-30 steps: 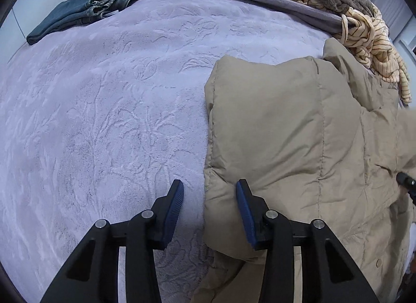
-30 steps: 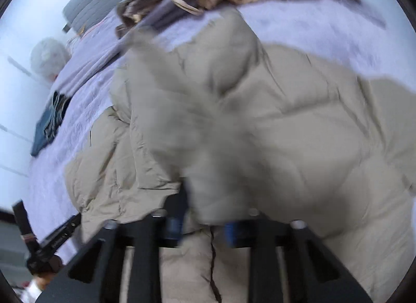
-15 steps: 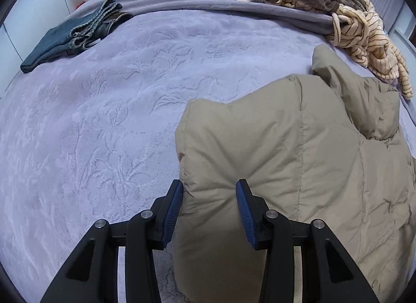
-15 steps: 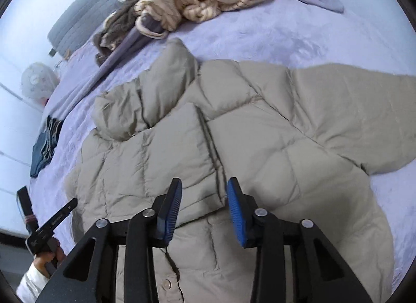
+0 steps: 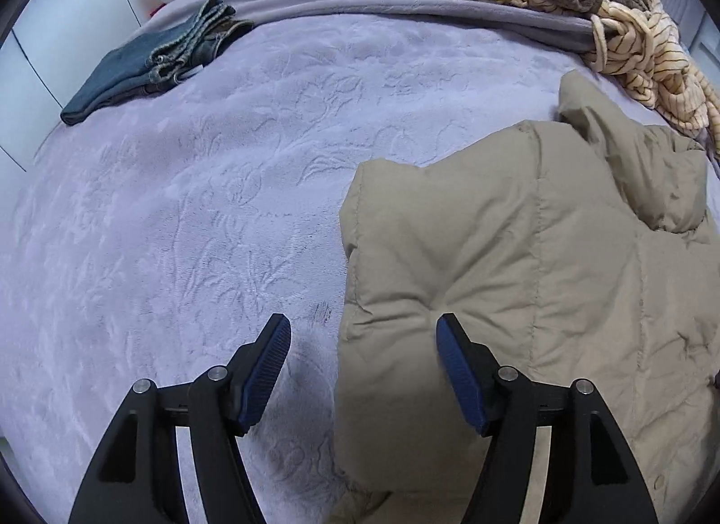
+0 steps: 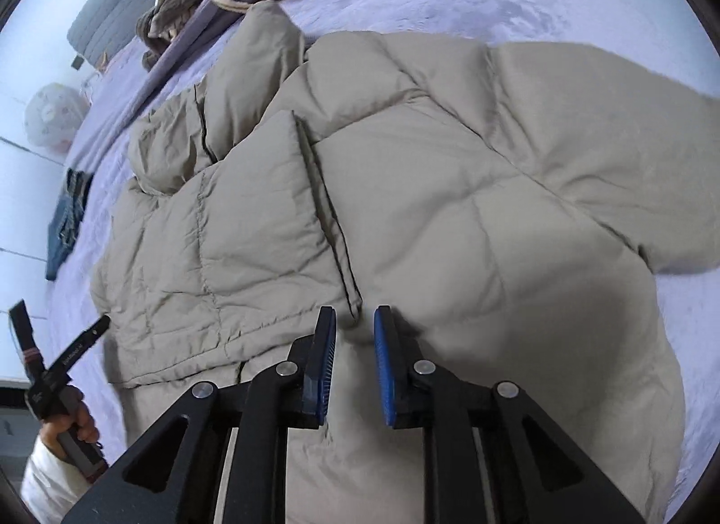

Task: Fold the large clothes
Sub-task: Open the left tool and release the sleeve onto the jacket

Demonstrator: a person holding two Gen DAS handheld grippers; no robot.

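Observation:
A beige puffer jacket [image 6: 427, 209] lies front up on the lilac bed; one sleeve is folded across its chest [image 6: 234, 245], the other sleeve [image 6: 607, 128] stretches out to the right. In the left wrist view the jacket [image 5: 540, 276] fills the right half. My left gripper [image 5: 362, 366] is open wide, its right finger over the jacket's folded edge and its left finger over the blanket, holding nothing. My right gripper [image 6: 353, 362] is open with a narrow gap, hovering over the jacket's front near the folded sleeve's cuff, empty. The left gripper also shows at the far left of the right wrist view [image 6: 58, 362].
Folded blue jeans [image 5: 153, 65] lie at the bed's far left. A heap of striped and brown clothes [image 5: 630, 33] sits at the far right by the headboard. The lilac embossed blanket [image 5: 180, 231] covers the bed. A white wall borders the left side.
The right gripper let go of the sleeve, which now lies folded across the chest, and dropped closer to the jacket. The left gripper opened wider and shifted left, off the jacket's edge.

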